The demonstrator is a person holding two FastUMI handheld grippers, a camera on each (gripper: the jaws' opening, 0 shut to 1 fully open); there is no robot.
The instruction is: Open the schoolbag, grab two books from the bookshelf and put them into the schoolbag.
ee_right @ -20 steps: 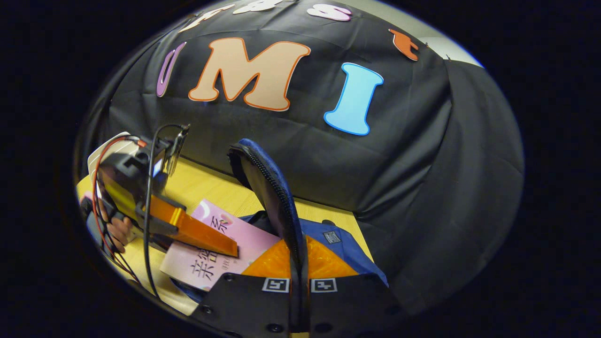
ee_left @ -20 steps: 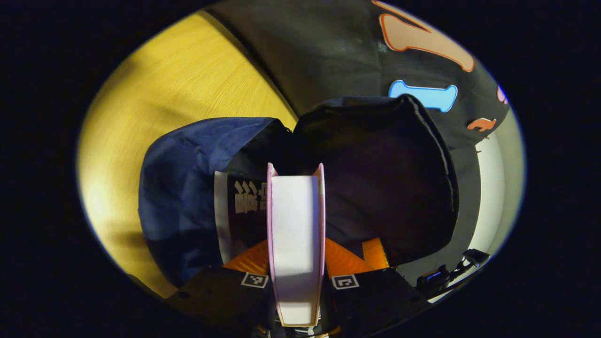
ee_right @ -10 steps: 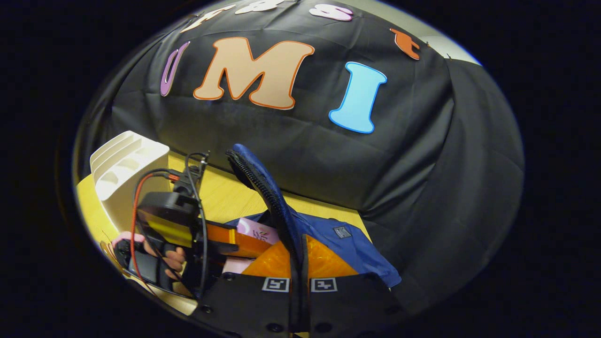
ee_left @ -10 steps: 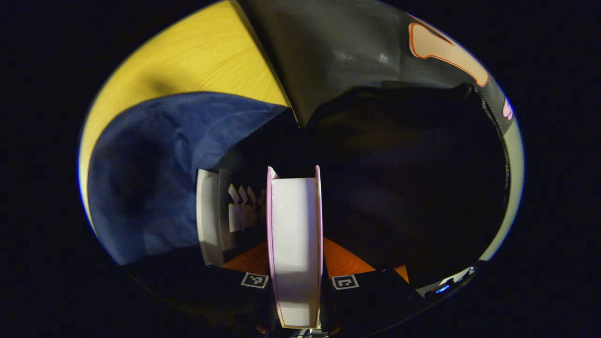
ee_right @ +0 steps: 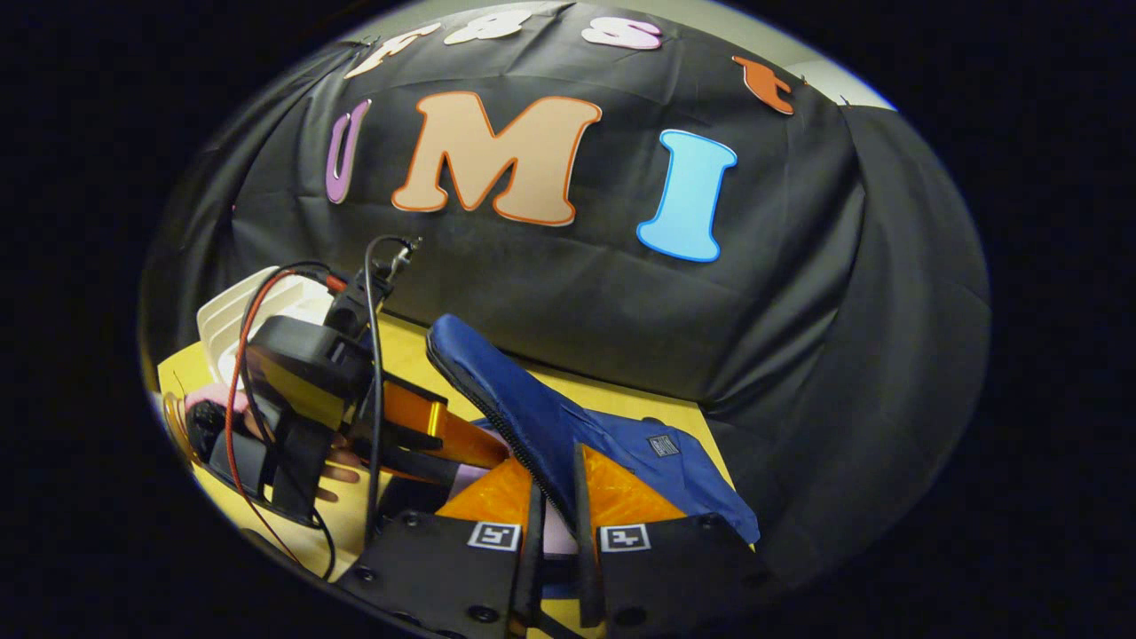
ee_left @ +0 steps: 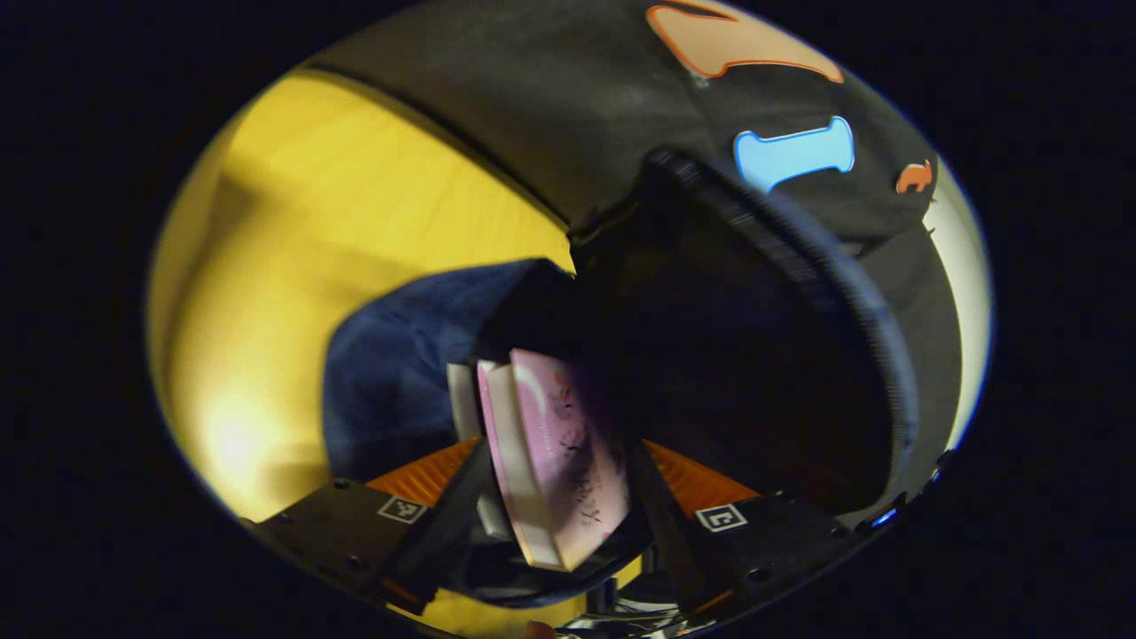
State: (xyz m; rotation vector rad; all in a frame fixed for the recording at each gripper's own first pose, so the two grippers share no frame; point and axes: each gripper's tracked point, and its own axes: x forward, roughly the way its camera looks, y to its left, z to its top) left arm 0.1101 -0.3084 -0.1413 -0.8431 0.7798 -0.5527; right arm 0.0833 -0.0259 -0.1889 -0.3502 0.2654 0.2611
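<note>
My left gripper view looks close into the open schoolbag, right gripper view faces the booth wall from beside it, both sharing the bag's flap.

A yellow wooden table meets the black cloth wall behind it.
</note>
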